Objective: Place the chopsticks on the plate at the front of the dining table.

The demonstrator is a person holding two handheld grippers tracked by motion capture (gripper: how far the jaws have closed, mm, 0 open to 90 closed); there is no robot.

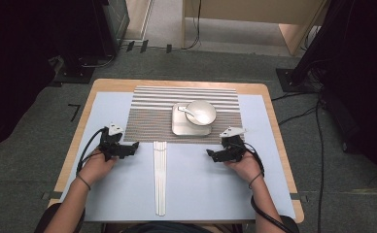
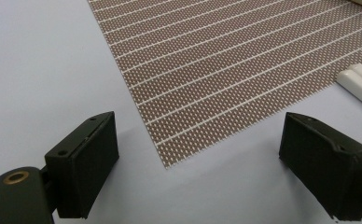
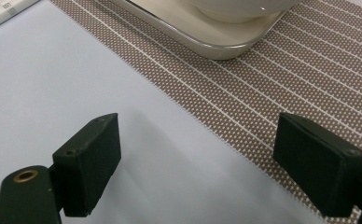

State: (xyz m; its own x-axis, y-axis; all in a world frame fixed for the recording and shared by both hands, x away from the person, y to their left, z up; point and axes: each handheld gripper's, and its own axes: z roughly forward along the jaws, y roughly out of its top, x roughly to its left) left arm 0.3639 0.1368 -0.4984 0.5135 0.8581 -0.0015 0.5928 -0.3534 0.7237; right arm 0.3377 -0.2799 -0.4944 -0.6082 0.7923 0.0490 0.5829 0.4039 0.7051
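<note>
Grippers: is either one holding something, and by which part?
Nothing is held. The left gripper and the right gripper are both open, with only bare table and the mat edge between their fingers.

A brown placemat (image 1: pixel 186 112) with thin white stripes lay flat across the far half of the table. On its right side sat a pale square tray (image 1: pixel 179 128), and a white bowl (image 1: pixel 201 112) stood on the tray with a white spoon (image 1: pixel 186 111) resting in it. A long white chopstick case (image 1: pixel 160 177) lay just below the mat's near edge.
</note>
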